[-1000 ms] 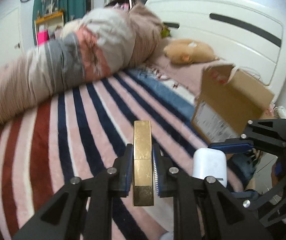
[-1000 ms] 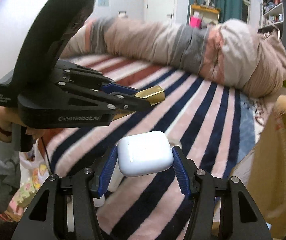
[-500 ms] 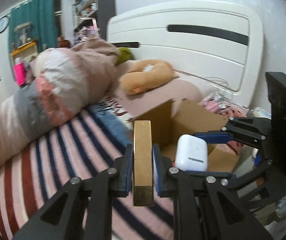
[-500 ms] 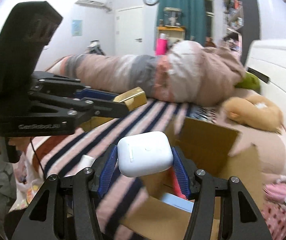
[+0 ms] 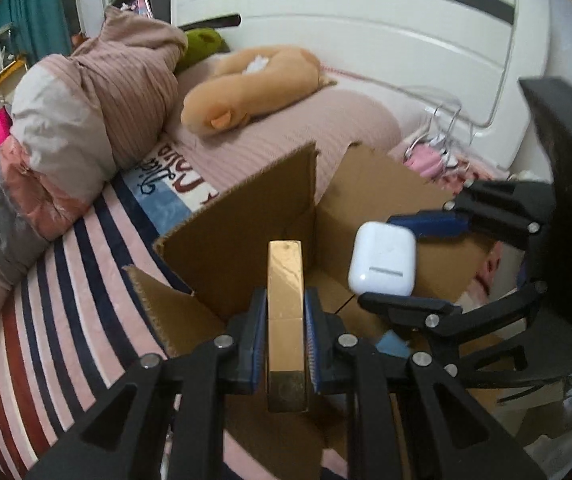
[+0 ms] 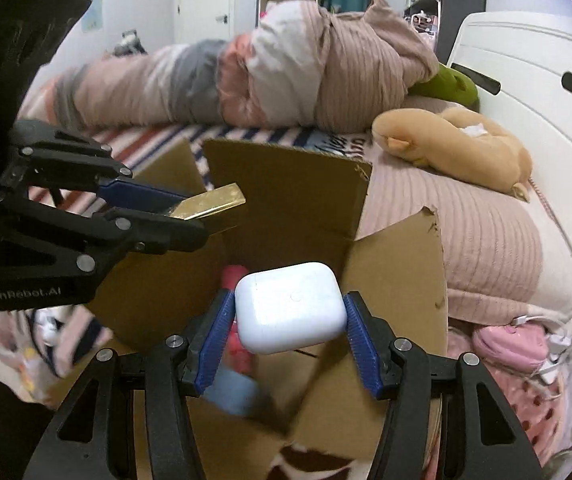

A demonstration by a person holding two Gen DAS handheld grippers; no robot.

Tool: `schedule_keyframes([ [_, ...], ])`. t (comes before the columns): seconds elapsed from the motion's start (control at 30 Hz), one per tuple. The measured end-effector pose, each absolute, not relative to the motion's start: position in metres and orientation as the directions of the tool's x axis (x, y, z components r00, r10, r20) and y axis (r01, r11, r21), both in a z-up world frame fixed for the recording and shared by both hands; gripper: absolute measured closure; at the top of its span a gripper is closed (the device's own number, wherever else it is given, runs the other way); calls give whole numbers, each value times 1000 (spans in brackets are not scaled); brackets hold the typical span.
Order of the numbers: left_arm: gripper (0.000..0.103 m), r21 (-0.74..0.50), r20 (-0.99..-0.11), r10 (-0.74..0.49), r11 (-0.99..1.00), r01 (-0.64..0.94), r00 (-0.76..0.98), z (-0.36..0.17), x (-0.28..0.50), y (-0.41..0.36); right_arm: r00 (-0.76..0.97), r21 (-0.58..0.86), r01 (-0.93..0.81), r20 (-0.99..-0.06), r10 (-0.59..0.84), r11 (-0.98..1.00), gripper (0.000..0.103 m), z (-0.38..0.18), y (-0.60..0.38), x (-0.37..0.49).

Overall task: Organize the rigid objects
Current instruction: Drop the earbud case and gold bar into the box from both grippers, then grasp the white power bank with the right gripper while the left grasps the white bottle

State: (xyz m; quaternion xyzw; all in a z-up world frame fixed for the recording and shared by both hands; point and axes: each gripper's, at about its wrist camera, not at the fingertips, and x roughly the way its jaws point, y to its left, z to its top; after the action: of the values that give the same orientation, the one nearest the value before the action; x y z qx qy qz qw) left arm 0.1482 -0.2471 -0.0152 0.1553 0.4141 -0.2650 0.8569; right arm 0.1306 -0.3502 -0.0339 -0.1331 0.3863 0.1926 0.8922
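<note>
Left wrist view showed the left gripper [image 5: 286, 338] clamped on a gold bar [image 5: 285, 320], blue pads pressed to both long sides, bar standing on edge and poking forward past the fingertips. It hung over the open cardboard box [image 5: 241, 236], flaps standing up. Right gripper [image 5: 402, 264] sat just to the right in the same view, clamped on a white earbud case [image 5: 382, 258], also above the box opening. A light blue item [image 5: 392, 346] showed low inside the box, mostly hidden behind the gripper.

Right wrist view had the right gripper [image 6: 290, 320] closed on the earbud case [image 6: 290, 308], blue pads on its left and right sides, case held over the box [image 6: 286, 188] interior. Left gripper [image 6: 189, 216] came in from the left with the gold bar [image 6: 213, 202] tilted, its tip over the box's near-left flap. Inside the box were a red/pink object [image 6: 235, 276] and a blue one [image 6: 233, 394], both blurred, could not tell what they were.

Box sat on a bed with a striped blanket [image 5: 57, 300]. A rolled quilt [image 6: 265, 76] lay behind it, a tan plush toy [image 6: 454, 148] and a green plush [image 6: 450, 86] lay near the white headboard [image 5: 366, 28]. Pink items and white cables [image 6: 526, 340] lay at right by the headboard.
</note>
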Motion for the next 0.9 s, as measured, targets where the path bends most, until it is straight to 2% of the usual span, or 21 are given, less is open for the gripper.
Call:
schedule_keyframes([
  [0.23, 85, 29, -787, -337, 816, 577, 516, -14, 148, -246, 633, -93, -442, -737, 237, 892, 50, -34, -355, 135],
  [0.3, 81, 23, -780, -344, 819, 573, 522, -10, 146, -241, 635, -89, -443, -733, 243, 892, 50, -30, -355, 132],
  [0.37, 69, 13, -765, -353, 828, 561, 539, -3, 141, -232, 639, -95, -445, -730, 241, 891, 50, -27, -352, 128],
  [0.47, 63, 8, -736, -357, 845, 535, 575, 12, 130, -214, 645, -108, -454, -724, 243, 884, 50, -19, -345, 119],
  [0.7, 56, 11, -687, -310, 900, 435, 658, 34, 98, -139, 657, -93, -498, -690, 305, 862, 50, 7, -310, 93],
  [0.9, 53, 15, -686, -222, 948, 319, 693, 16, 77, -59, 614, -46, -599, -668, 421, 800, 50, 14, -244, 72],
])
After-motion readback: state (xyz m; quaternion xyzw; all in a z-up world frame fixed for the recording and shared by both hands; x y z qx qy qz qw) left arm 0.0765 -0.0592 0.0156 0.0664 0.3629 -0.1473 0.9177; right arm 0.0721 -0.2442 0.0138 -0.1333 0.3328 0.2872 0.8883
